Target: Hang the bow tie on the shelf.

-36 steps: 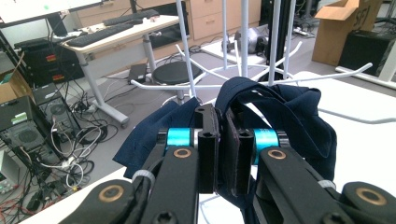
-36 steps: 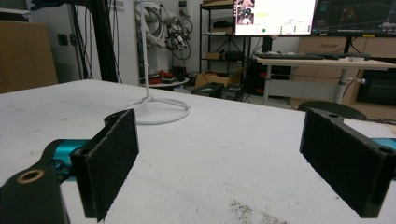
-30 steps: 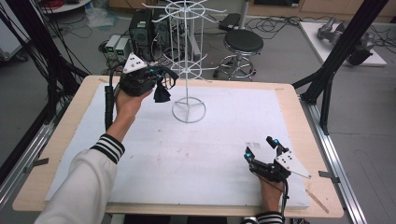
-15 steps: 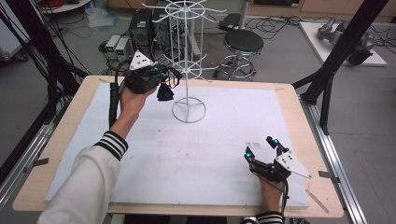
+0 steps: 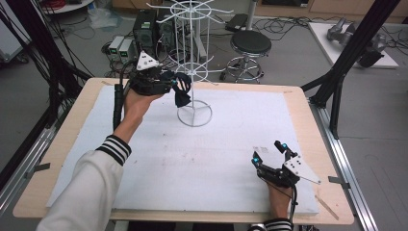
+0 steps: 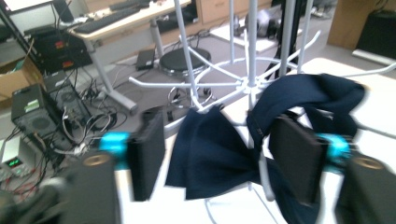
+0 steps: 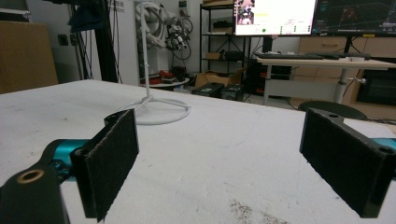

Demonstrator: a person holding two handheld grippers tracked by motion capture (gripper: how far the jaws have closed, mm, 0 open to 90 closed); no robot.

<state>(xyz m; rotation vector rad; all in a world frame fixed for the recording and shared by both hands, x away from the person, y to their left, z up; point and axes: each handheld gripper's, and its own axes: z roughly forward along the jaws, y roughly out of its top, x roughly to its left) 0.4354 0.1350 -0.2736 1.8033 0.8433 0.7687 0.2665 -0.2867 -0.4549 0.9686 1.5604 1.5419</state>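
Navy cloth, a bow tie [image 6: 210, 154], hangs on a lower arm of the white wire rack [image 5: 192, 57] that stands toward the far side of the tabletop [image 5: 202, 159]. Seen in the left gripper view, its strap loops over the wire while the bow droops below. The left gripper [image 5: 168, 83] is held up at the rack, and its fingers [image 6: 147, 158] have just been opening: they now stand apart on either side of the bow tie, the left pad clear of the cloth, the right one [image 6: 296, 158] close against the strap, though whether it touches I cannot tell. Well apart from this, the right gripper [image 5: 270, 153] rests low on the white tabletop at the near right, its fingers [image 7: 112, 158] spread wide with nothing between them.
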